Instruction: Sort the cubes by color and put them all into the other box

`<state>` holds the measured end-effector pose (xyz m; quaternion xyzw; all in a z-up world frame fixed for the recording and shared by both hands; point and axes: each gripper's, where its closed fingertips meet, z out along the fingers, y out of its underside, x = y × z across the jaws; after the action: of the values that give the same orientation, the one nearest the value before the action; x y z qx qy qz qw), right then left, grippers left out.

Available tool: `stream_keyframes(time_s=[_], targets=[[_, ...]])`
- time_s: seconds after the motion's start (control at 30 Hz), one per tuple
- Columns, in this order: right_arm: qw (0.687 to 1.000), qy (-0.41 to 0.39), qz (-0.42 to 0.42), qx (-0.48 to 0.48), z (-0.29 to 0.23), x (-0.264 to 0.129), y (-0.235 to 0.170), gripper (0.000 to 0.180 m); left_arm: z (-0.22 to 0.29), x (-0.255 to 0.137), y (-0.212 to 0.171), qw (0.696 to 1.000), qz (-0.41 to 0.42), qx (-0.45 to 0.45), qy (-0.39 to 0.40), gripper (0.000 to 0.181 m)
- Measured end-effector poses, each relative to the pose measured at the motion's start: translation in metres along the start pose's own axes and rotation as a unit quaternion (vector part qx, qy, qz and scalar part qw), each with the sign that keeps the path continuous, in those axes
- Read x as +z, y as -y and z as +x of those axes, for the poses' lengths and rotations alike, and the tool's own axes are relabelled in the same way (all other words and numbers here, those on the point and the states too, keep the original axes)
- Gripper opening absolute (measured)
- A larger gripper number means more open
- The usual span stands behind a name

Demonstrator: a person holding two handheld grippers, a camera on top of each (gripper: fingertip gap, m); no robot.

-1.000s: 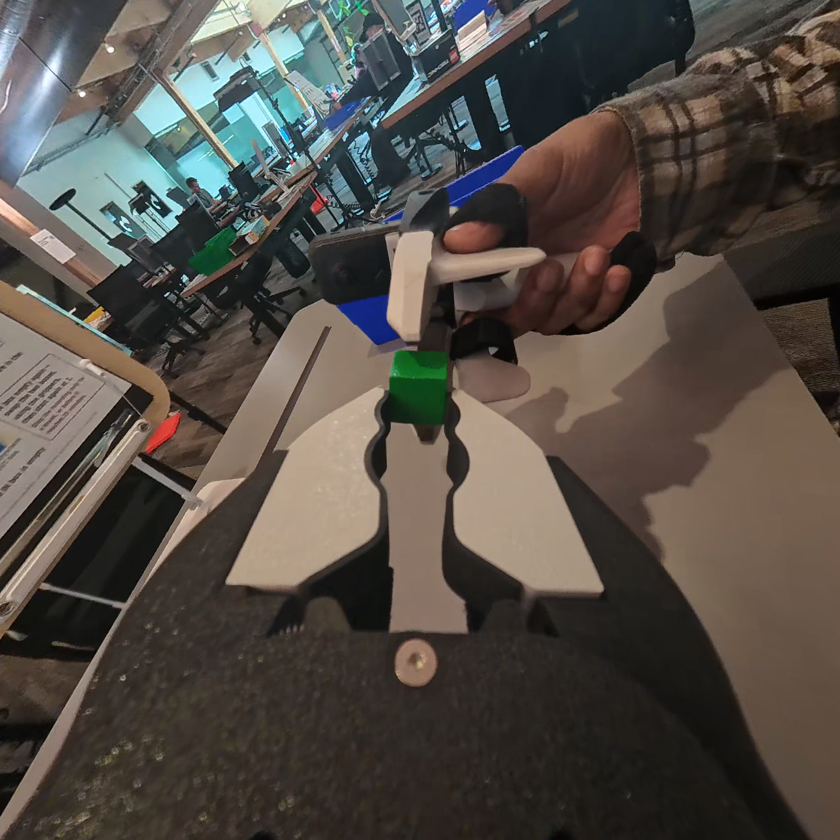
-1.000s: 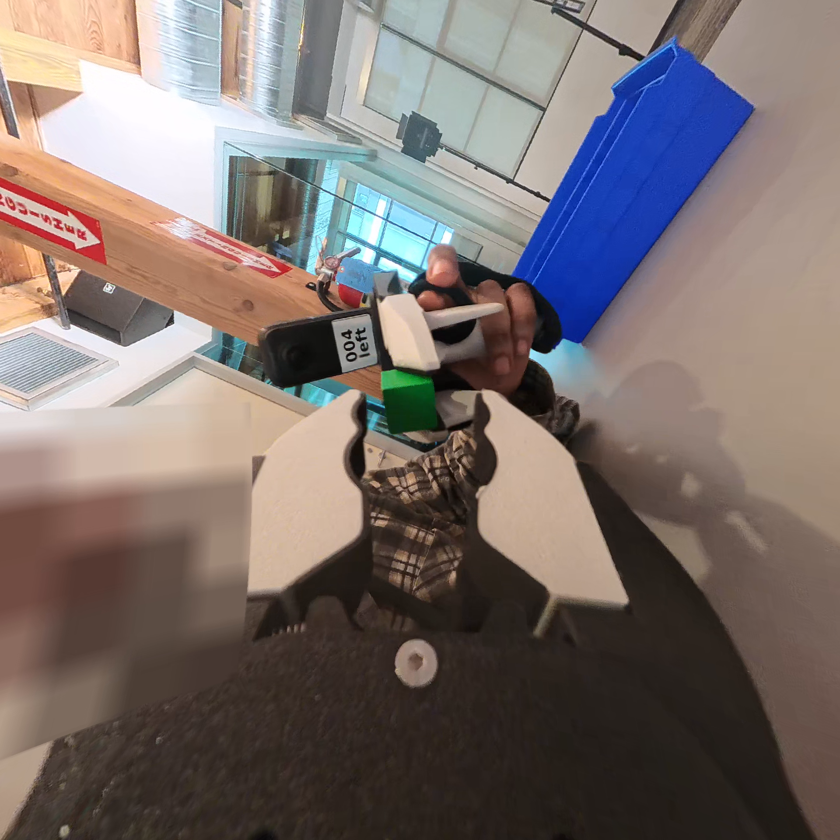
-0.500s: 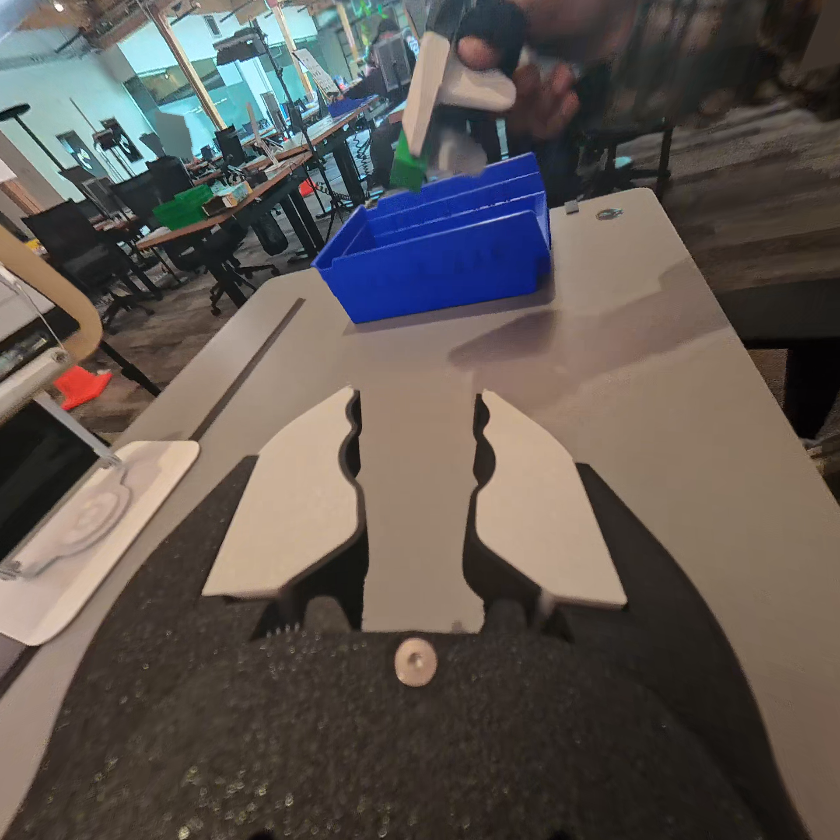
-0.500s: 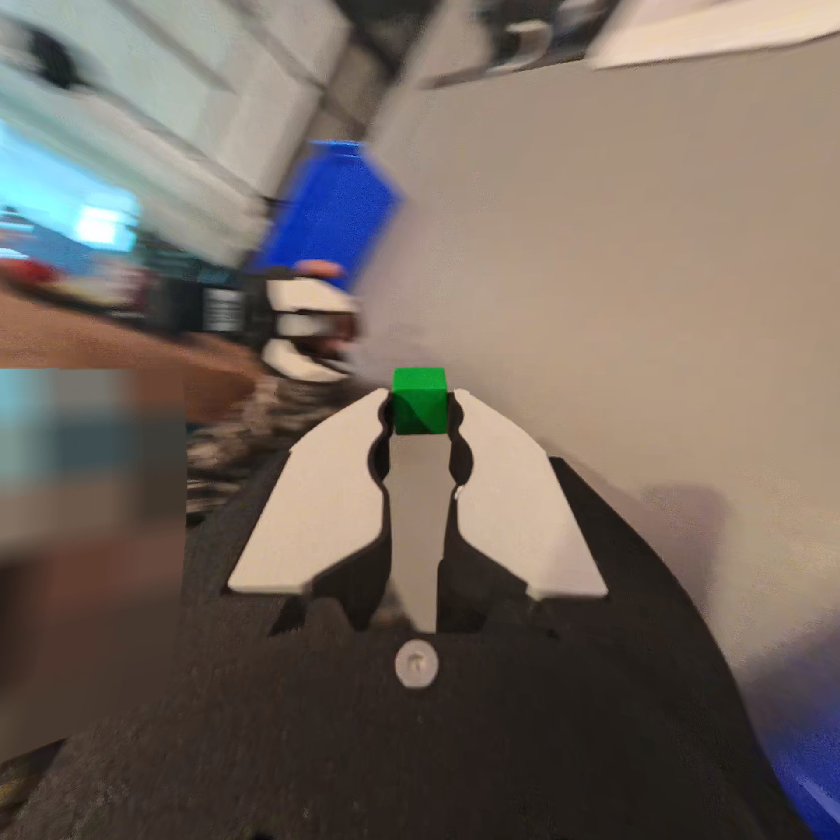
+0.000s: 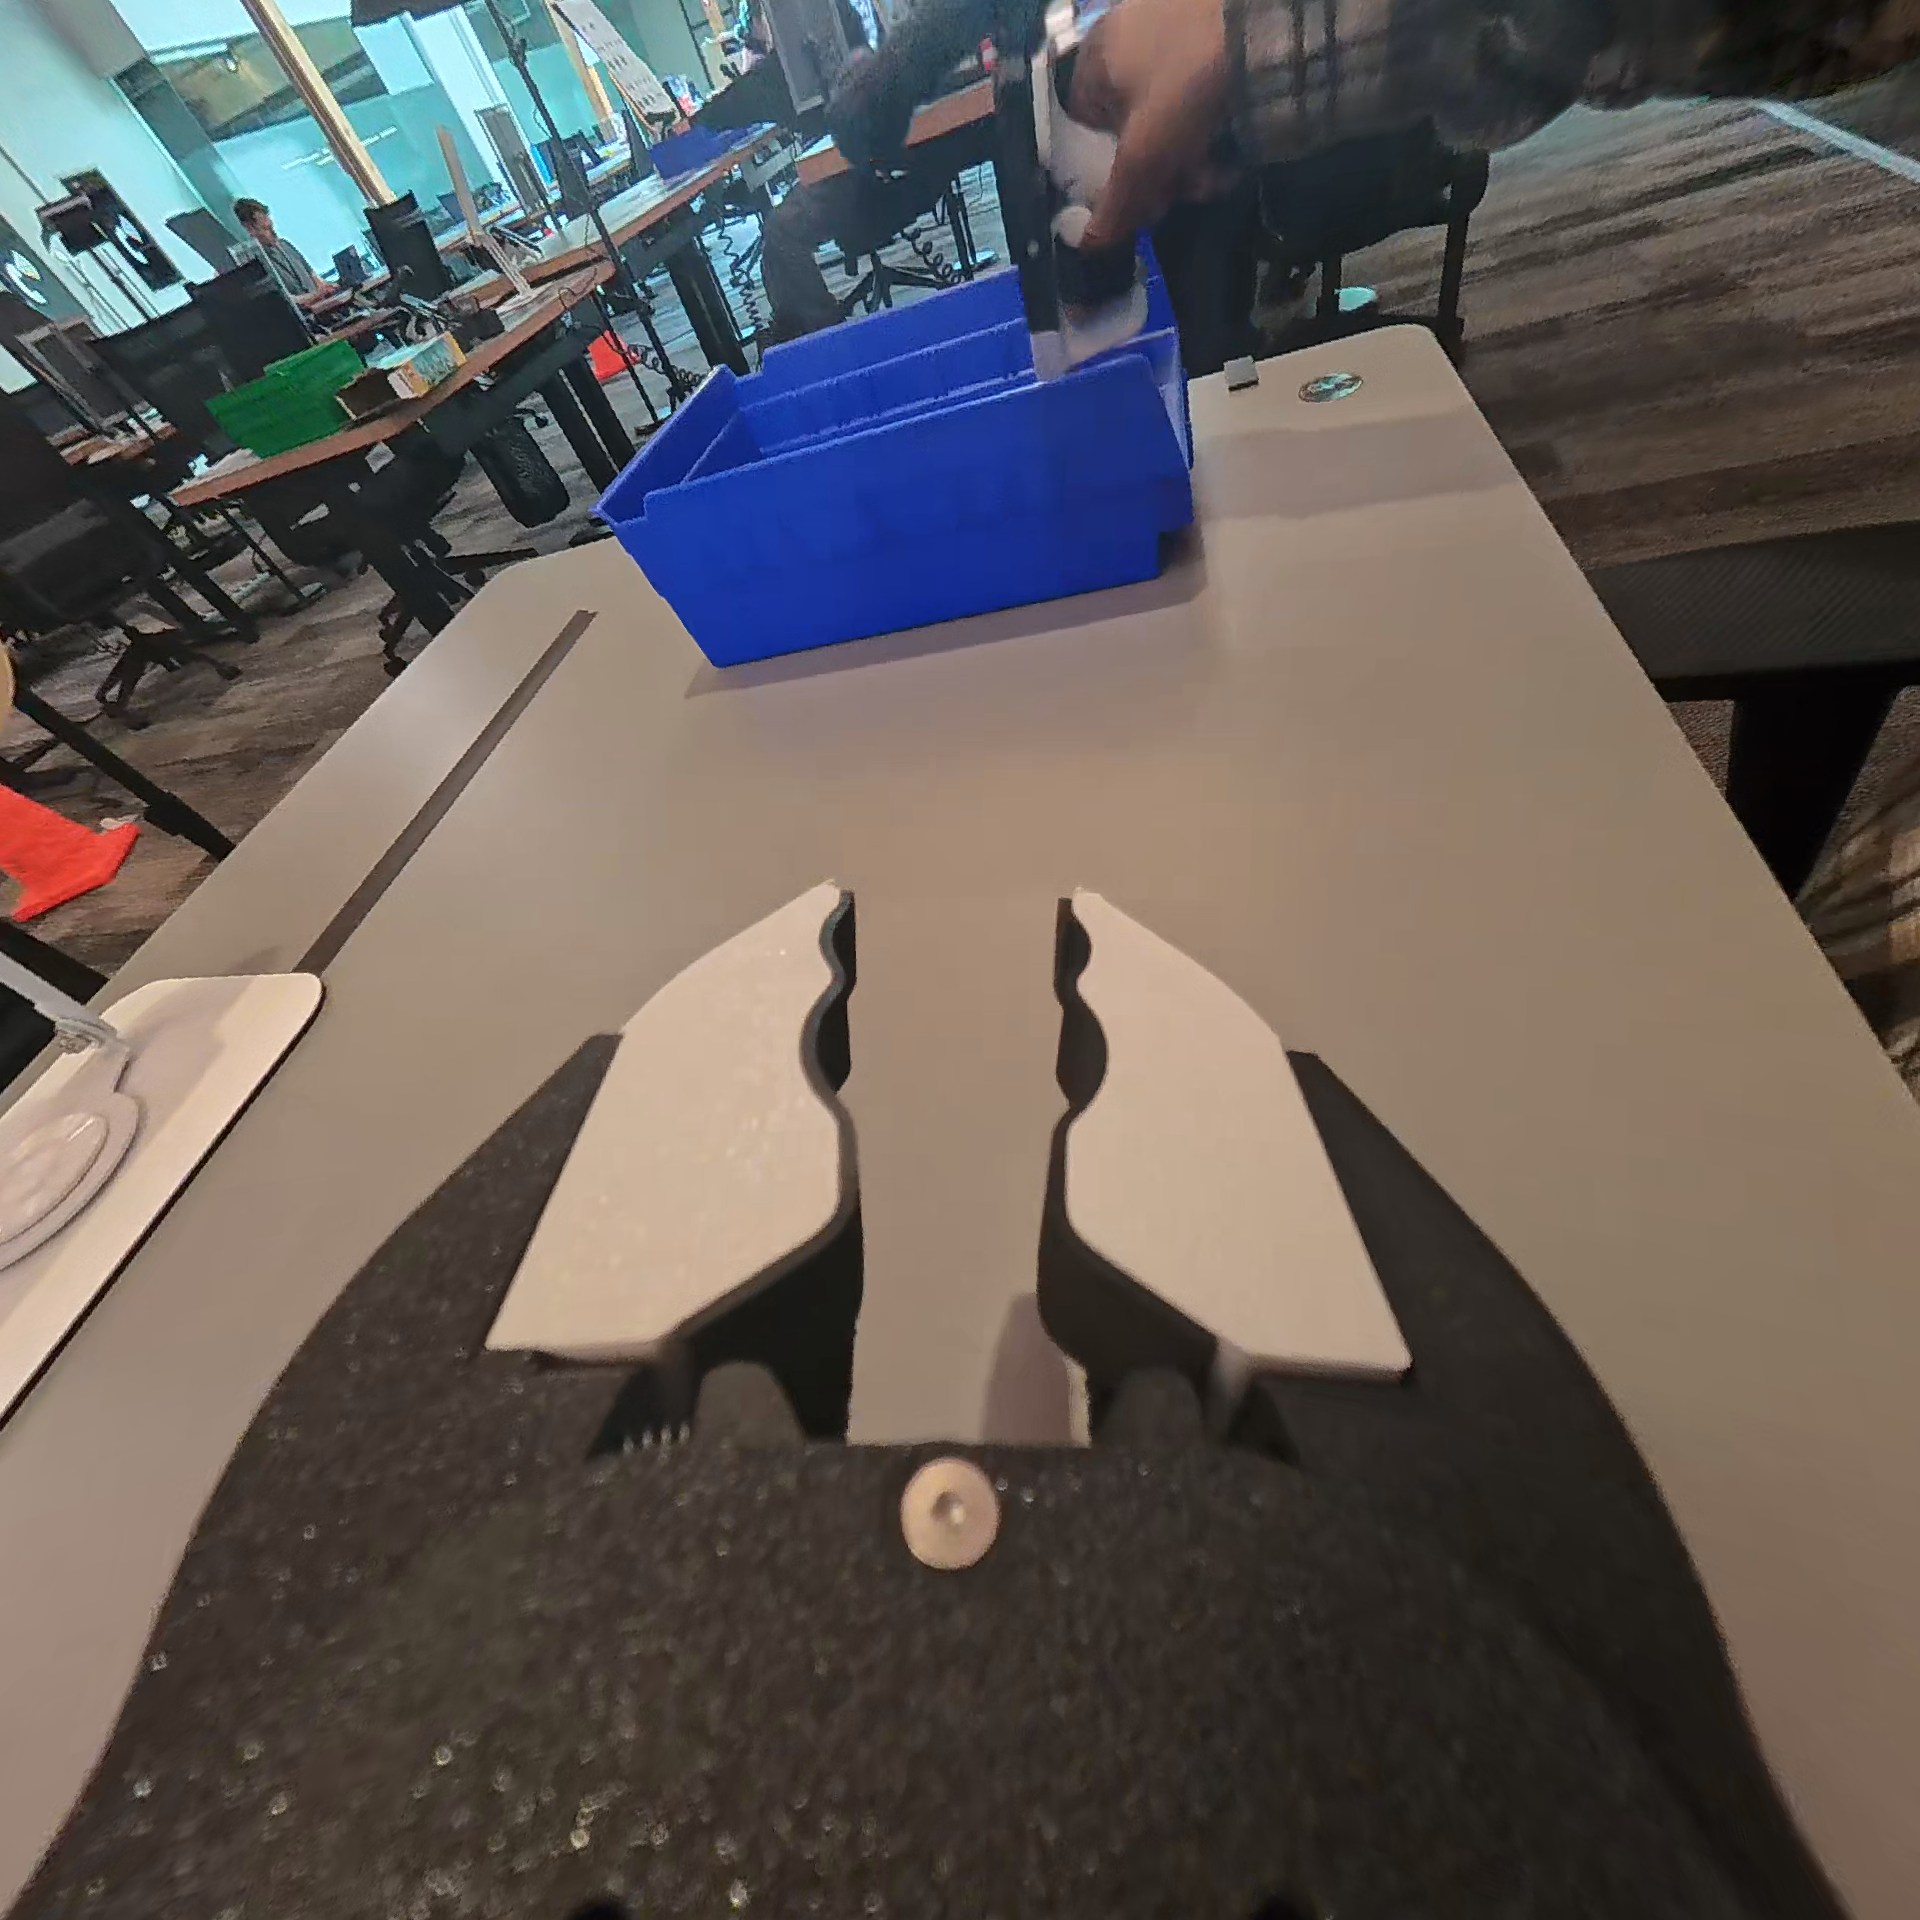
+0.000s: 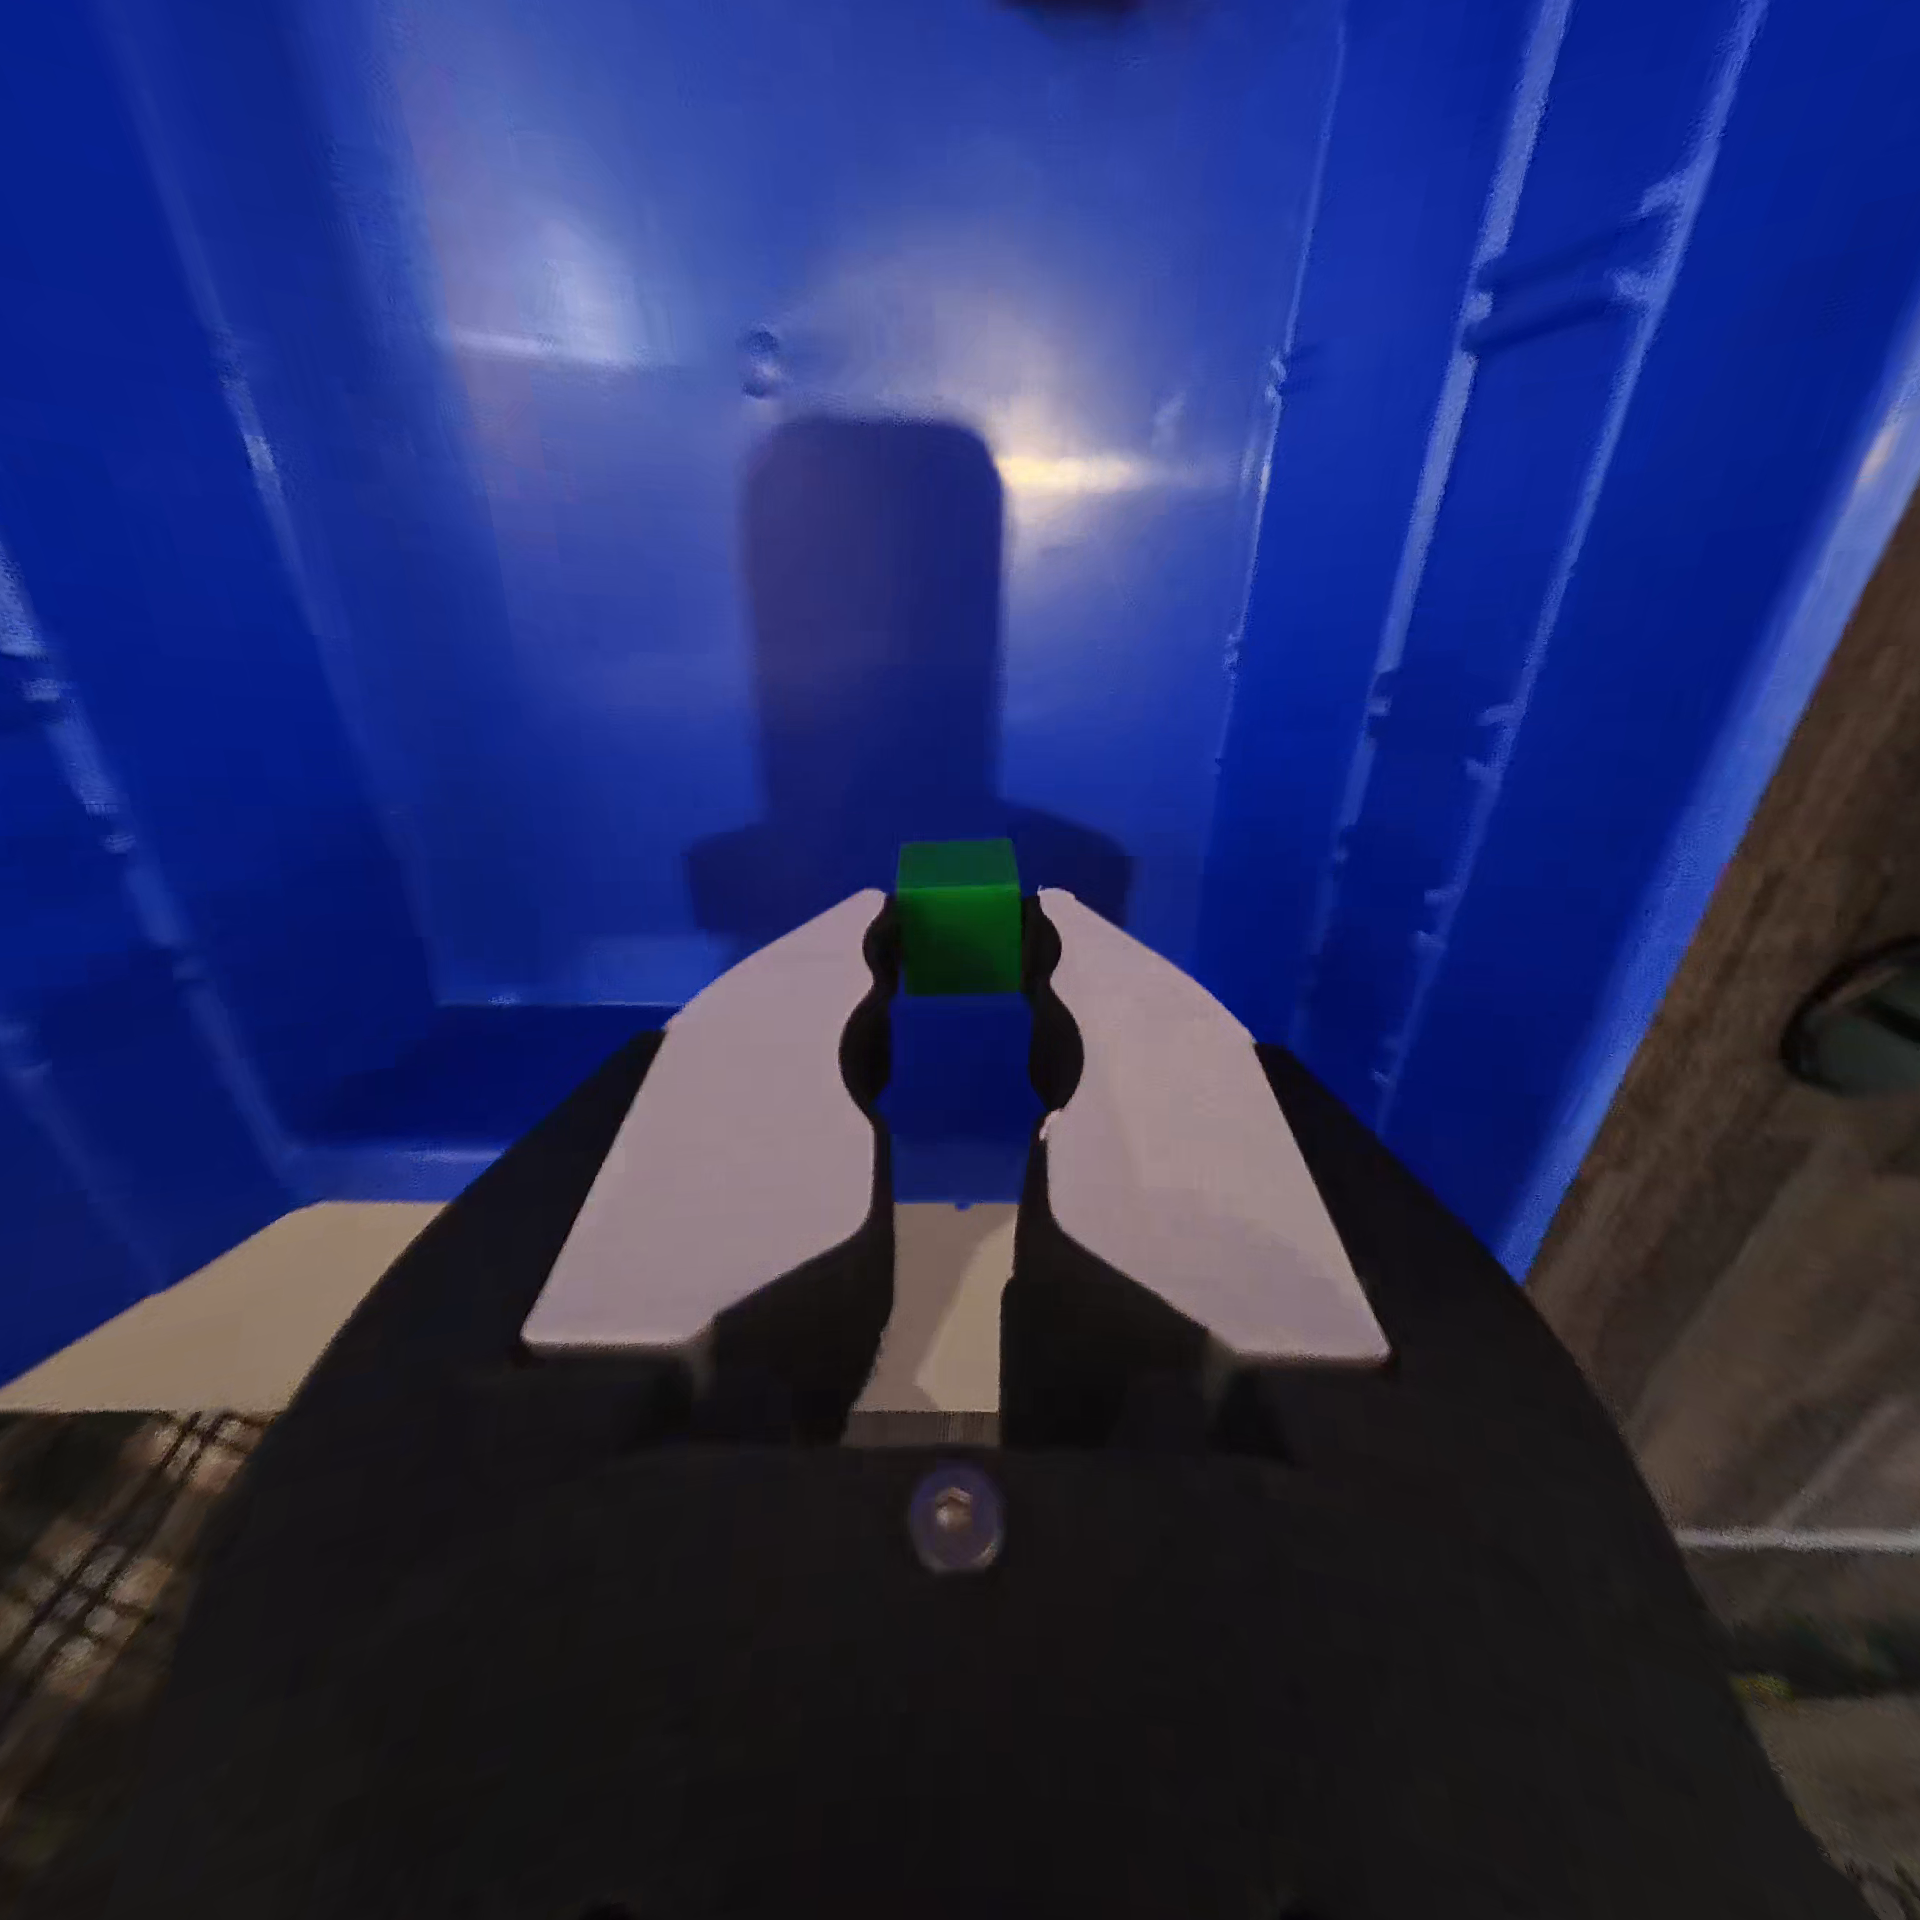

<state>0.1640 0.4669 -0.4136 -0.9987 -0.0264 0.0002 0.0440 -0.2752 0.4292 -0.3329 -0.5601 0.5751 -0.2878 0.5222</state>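
Green cube between fingers (tips)

Bright overhead light – glare, fingers' shadow on blue box floor (edges blurred, warped).

My fingers look like matt, faintly grainy white plastic on a rough black foam-like body. The blue box is glossy moulded plastic; the green cube seems smooth plastic, though blurred. The table is smooth matt grey.
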Motion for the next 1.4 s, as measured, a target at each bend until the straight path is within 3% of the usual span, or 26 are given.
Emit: stream_keyframes(time_s=[0.4, 0.5, 0.63, 0.77, 0.9, 1.0, 1.23, 1.4], targets=[[0.998, -0.021, -0.028, 0.047, 0.022, 0.03, -0.008, 0.023, 0.002, 0.002, -0.004, 1.0, -0.008, -0.003, -0.009, 0.034], [0.998, -0.028, -0.027, 0.051, 0.021, 0.025, -0.009, 0.036, 0.002, 0.002, -0.004, 1.0, -0.007, -0.003, -0.008, 0.034], [0.999, -0.014, -0.002, 0.044, 0.004, -0.018, -0.001, 0.049, -0.001, 0.001, -0.005, 1.0, -0.006, -0.01, -0.003, 0.035], [0.991, -0.025, 0.133, -0.003, -0.023, -0.112, 0.034, 0.06, -0.005, 0.0, -0.005, 1.0, -0.004, -0.018, 0.004, 0.037], [0.94, 0.031, 0.327, -0.095, -0.091, -0.189, 0.066, 0.079, -0.008, -0.001, -0.003, 1.0, -0.002, -0.018, 0.012, 0.039], [0.882, 0.07, 0.439, -0.158, -0.15, -0.202, 0.076, 0.09, -0.01, -0.002, -0.001, 0.999, 0.006, -0.03, 0.012, 0.04], [0.783, 0.234, 0.527, -0.233, -0.28, -0.128, 0.087, 0.093, -0.019, -0.008, 0.003, 0.998, 0.013, -0.051, 0.034, 0.043], [0.739, 0.297, 0.562, -0.222, -0.325, -0.083, 0.103, 0.091, -0.025, -0.038, 0.013, 0.996, 0.011, -0.054, 0.076, 0.044]])
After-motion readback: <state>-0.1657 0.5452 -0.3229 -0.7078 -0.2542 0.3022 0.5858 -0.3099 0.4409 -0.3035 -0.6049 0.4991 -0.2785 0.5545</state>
